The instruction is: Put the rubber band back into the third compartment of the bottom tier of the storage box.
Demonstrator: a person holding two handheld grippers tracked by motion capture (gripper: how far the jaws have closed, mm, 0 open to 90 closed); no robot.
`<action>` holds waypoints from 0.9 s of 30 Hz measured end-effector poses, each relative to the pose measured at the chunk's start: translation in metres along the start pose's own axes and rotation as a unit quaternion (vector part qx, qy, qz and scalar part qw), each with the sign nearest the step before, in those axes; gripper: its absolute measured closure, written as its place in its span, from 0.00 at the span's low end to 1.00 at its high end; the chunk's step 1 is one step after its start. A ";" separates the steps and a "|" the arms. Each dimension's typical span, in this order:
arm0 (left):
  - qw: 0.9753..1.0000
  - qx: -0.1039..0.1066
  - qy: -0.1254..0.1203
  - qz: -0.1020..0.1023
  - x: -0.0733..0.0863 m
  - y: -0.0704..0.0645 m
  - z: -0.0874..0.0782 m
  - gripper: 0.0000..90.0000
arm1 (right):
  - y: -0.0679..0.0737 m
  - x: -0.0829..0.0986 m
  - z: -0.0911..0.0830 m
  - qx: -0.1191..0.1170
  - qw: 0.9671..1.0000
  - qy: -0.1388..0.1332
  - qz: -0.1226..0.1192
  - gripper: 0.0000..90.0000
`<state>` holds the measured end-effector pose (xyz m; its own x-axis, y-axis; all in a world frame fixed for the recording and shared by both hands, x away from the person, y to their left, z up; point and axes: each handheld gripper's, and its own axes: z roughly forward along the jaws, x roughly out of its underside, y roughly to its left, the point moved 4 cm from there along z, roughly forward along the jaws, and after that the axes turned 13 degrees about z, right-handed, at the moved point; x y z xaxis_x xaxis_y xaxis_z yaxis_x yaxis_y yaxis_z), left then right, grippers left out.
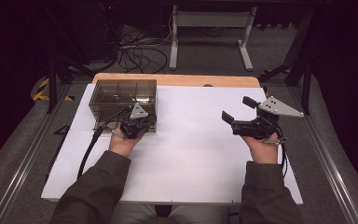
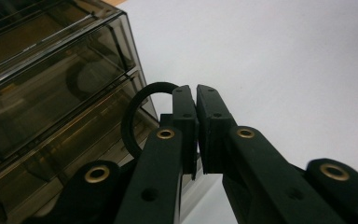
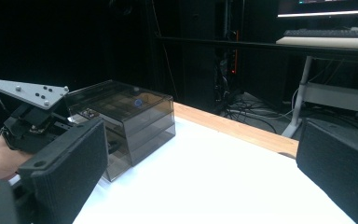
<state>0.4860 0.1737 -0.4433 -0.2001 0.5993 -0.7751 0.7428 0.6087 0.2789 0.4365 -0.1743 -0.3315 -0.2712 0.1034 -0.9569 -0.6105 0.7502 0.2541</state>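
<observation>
Partly hidden ring (image 2: 135, 112) (behind left tongs (image 2: 196, 91))

olive sleeves, black grippers (image 1: 140, 125) (brass-ringed screws)

White table (image 1: 191, 154) brightly lit from above, surroundings dark; near jaws blurred in both gripper views.

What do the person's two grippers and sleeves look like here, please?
Both grippers, left gripper and right gripper, are black, each topped by a grey three-cornered plate and trailing a black cable. The jaw arms carry brass-ringed rivets. The sleeves are dark olive.
</observation>
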 end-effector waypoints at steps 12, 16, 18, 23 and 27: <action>1.000 -0.003 0.013 -0.016 0.011 0.007 0.005 0.96 | 0.000 0.000 0.000 0.000 1.000 0.001 0.001 0.03; 1.000 -0.004 0.017 -0.021 0.014 0.009 0.007 0.96 | 0.000 0.000 0.001 -0.001 1.000 0.001 0.000 0.03; 1.000 -0.005 0.020 -0.022 0.016 0.010 0.008 0.96 | 0.000 0.000 0.001 -0.001 1.000 0.001 0.000 0.03; 0.999 -0.003 0.024 -0.029 0.019 0.011 0.011 0.96 | 0.000 0.000 0.001 -0.001 1.000 0.002 0.001 0.03; 0.999 -0.003 0.027 -0.031 0.020 0.011 0.014 0.95 | 0.000 0.001 0.001 -0.001 1.000 0.003 0.001 0.03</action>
<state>0.4991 0.1856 -0.4637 -0.2795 0.5868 -0.7600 0.7245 0.6483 0.2341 0.4370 -0.1734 -0.3323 -0.2768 0.1006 -0.9557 -0.6108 0.7494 0.2558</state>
